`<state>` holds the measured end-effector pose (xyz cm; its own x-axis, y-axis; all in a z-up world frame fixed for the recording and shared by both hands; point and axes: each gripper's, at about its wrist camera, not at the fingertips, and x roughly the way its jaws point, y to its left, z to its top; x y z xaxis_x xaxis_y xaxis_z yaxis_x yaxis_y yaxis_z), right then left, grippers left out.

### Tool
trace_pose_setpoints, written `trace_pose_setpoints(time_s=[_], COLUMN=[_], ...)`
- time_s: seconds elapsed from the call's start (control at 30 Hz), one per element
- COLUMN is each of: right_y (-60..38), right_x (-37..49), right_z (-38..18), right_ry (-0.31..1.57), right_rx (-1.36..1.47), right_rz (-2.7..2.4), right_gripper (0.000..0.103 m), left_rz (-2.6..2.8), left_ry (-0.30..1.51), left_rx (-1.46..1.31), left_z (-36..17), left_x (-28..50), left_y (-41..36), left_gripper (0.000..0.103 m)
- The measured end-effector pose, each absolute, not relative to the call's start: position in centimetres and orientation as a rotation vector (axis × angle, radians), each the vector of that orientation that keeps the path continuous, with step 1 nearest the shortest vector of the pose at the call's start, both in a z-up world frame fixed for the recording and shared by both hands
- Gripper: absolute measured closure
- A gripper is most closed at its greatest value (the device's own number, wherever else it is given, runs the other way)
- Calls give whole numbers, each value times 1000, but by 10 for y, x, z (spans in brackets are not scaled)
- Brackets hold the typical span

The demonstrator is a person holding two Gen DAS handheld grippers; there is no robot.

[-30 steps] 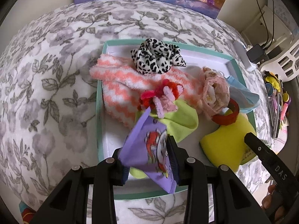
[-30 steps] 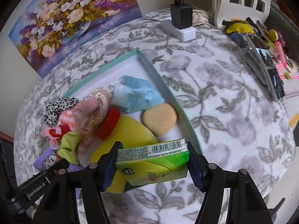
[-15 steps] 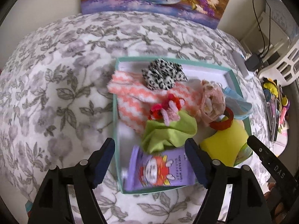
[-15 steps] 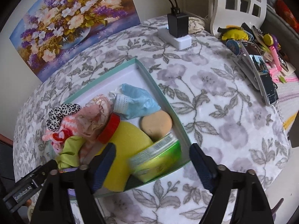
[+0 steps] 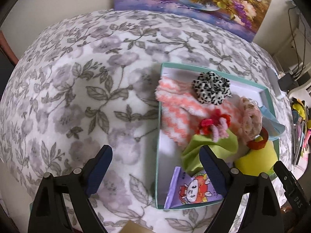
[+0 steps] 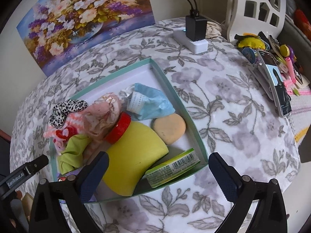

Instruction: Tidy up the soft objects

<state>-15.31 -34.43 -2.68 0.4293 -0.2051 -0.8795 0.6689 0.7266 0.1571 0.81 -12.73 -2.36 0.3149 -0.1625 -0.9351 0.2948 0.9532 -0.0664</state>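
Both grippers (image 5: pixel 155 160) (image 6: pixel 158 167) gape, empty; tray (image 6: pixel 176 95) packed.

We read "GenRobot.AI" on the black gripper arm (image 6: pixel 23 174) at eight o'clock, and "DAS" on the black arm (image 5: pixel 295 200) at four o'clock.
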Motion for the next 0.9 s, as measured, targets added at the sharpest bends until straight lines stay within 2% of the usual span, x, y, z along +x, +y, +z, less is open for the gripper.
trace_pose_setpoints(time_s=[0.47,0.9], right_y=[-311,-250], right_x=[-151,-169], right_z=[-21,-21], right_ry=[1023,1053], right_rx=[455,388], right_rz=[-551,-501], right_gripper=[0,0], left_rz=[-277,-206], left_ry=[1219,1183], left_rx=[184,233], left_z=[-22,-14], left_x=[-5,-44], left_y=[-116,-59], left_gripper=[12,12])
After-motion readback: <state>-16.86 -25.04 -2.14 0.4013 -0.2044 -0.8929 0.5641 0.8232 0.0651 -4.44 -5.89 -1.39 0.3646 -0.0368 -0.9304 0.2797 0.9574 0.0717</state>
